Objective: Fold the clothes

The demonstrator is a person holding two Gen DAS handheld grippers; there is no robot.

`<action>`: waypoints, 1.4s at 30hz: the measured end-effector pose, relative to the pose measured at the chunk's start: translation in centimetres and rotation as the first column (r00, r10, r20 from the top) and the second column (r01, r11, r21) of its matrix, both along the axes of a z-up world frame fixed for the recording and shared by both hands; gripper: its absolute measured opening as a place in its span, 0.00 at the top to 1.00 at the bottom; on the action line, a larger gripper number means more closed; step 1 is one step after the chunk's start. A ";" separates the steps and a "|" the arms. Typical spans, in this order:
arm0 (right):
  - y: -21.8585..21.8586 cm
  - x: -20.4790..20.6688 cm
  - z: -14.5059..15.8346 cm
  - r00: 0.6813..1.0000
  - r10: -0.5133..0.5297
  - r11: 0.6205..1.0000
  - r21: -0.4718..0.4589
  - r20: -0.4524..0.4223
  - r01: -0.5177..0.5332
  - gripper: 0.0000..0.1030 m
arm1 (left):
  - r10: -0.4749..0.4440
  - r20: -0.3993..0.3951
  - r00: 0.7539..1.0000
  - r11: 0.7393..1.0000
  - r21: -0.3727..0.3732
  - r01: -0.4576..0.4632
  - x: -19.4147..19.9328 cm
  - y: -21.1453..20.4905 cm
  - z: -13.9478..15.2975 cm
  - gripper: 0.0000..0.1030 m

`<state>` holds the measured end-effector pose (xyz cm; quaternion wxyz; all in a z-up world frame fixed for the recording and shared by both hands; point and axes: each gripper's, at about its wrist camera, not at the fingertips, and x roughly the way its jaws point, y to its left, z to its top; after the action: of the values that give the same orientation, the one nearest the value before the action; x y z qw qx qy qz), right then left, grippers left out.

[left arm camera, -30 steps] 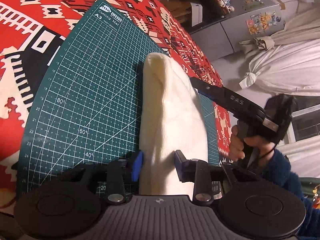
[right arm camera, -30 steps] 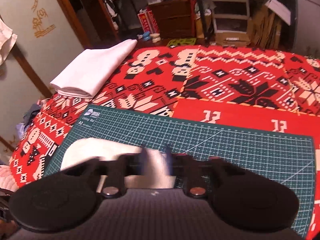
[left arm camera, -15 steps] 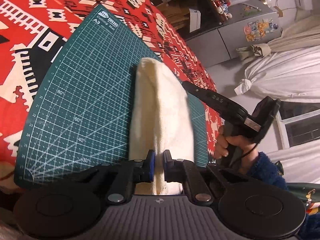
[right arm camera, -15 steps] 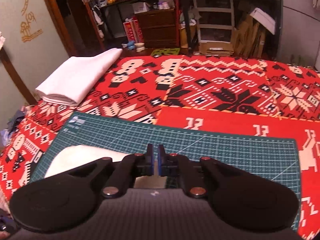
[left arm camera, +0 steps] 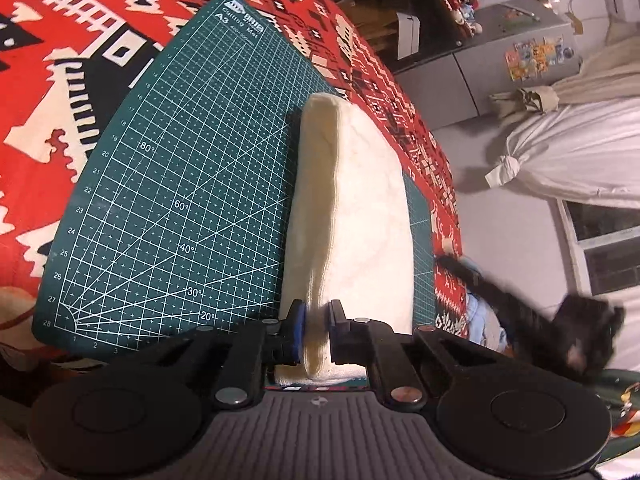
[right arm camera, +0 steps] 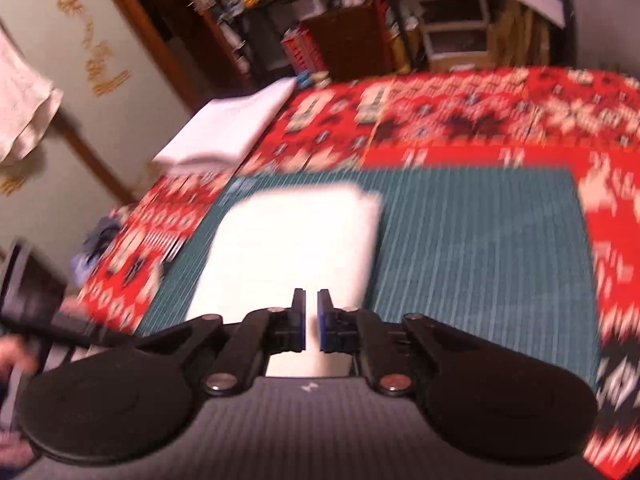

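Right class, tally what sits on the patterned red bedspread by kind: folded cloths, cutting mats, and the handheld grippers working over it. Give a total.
Folded cloths: 2, the cream cloth on the mat and the white cloth at the far corner.
Cutting mats: 1, the green cutting mat.
Grippers: 2, the left gripper and the right gripper.
Total: 5

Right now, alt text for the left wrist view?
The left gripper has its jaws closed on the near raised edge of a folded cream cloth lying on a green cutting mat over a red patterned cover. The right gripper is a blur off the mat's right edge.
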<state>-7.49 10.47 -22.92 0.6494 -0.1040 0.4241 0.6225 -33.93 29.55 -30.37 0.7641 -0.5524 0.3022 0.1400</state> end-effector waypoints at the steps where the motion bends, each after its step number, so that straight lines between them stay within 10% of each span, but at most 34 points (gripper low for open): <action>1: -0.7 -0.9 -0.2 1.000 0.017 1.000 -0.005 0.007 -0.017 0.95 | -0.003 -0.002 1.000 1.000 0.010 0.003 0.0 -0.1 0.0 0.90; 12: -6.4 -3.0 -2.2 0.996 -0.027 0.998 -0.059 0.080 0.032 0.91 | -0.023 -0.087 0.996 0.989 0.144 0.035 -0.6 -2.3 1.8 0.86; 24: -7.3 -7.2 -2.8 0.945 0.022 0.997 -0.075 0.327 0.003 0.68 | -0.199 0.008 0.980 0.892 0.416 0.178 3.9 -4.8 5.2 0.89; 37: -6.3 -8.4 -4.1 0.943 -0.110 0.993 -0.010 0.313 0.119 0.92 | -0.139 0.099 0.985 0.958 0.265 0.109 4.0 -5.5 0.7 0.92; 42: -8.1 -6.7 -3.8 0.977 -0.159 0.984 -0.053 0.145 0.169 1.00 | -0.104 0.110 0.989 0.968 0.241 0.075 3.7 -5.3 0.3 0.95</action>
<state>-14.16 2.38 -26.70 0.7230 -0.1332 0.4048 0.5438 -30.20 24.21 -30.07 0.8468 -0.4511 0.2609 0.1065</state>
